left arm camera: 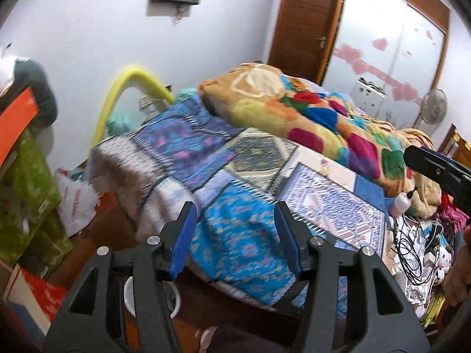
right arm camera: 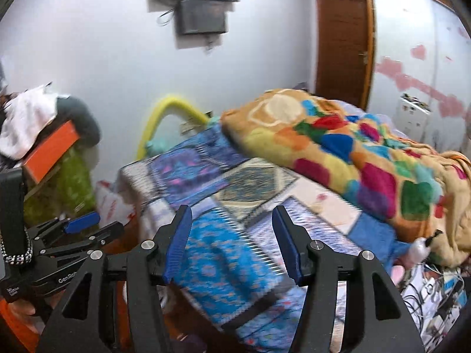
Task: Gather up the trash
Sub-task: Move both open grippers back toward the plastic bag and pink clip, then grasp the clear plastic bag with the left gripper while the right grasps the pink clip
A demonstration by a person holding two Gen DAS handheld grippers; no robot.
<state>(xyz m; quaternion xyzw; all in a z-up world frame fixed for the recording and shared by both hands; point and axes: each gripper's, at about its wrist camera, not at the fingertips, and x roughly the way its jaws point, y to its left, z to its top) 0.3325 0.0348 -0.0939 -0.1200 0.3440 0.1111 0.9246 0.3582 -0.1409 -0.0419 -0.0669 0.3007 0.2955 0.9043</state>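
At far left, a crumpled white plastic bag with red print (left arm camera: 77, 206), possibly trash though blurred, lies on the floor beside the bed covered in a blue patchwork quilt (left arm camera: 235, 229). The left gripper (left arm camera: 235, 220) and right gripper (right arm camera: 232, 226) hang above that quilt, jaws parted, nothing between them. A bright multicoloured fleece blanket (right arm camera: 353, 153) is heaped rightward.

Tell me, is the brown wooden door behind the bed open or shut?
Shut: the door sits flush in its frame, no gap showing.

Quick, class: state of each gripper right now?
Left gripper: open, holding nothing.
Right gripper: open, holding nothing.
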